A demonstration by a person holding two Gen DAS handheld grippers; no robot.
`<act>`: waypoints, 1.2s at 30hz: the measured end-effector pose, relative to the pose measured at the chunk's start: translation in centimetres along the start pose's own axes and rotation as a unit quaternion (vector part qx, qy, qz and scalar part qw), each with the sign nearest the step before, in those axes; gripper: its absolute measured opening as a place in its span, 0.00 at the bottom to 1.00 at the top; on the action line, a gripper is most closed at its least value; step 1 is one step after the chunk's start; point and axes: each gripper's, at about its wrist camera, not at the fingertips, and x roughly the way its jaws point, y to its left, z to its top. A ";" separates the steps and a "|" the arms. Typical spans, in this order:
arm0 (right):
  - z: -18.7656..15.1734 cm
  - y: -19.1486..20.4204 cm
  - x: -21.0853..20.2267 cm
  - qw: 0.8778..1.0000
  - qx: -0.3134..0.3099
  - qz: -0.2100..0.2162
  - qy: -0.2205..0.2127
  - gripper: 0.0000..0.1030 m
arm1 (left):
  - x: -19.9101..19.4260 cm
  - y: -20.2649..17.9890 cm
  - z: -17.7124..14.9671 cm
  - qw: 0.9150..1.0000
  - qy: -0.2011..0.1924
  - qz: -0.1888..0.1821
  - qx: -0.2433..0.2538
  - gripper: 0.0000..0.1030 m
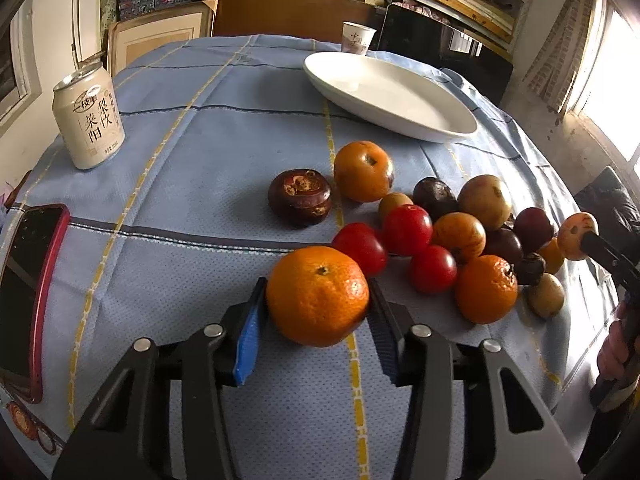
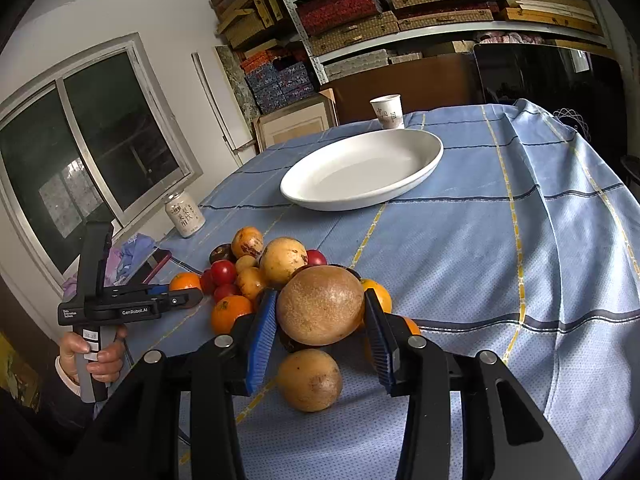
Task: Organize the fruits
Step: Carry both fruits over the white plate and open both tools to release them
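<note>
Blue checked cloth (image 1: 192, 168) carries everything. Your left gripper (image 1: 318, 300) pinches an orange (image 1: 318, 296) at the pile's near edge; your right gripper (image 2: 320, 312) clamps a tan fruit (image 2: 320, 304). Lifting carelessly may set neighbouring fruit rolling. Beyond the pile, the white plate (image 1: 440, 128) holds nothing.

drink can (image 1: 89, 120) upright, bench left | phone (image 1: 30, 296) in red case, flat | paper cup (image 2: 387, 111) far edge | shelves (image 2: 420, 8) stacked with boxes
</note>
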 end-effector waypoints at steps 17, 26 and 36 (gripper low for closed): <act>7.2 0.2 1.5 1.000 0.008 0.000 0.024 0.42 | -3.6 -2.4 8.2 0.996 -0.046 -0.073 0.036 0.45; 12.3 -3.2 8.2 0.993 0.056 -0.034 0.099 0.42 | 4.9 -6.2 18.1 0.996 0.003 -0.048 0.071 0.45; 14.1 -5.4 17.0 0.991 0.065 -0.059 0.098 0.42 | 12.4 -6.1 19.5 0.998 0.039 -0.028 0.042 0.45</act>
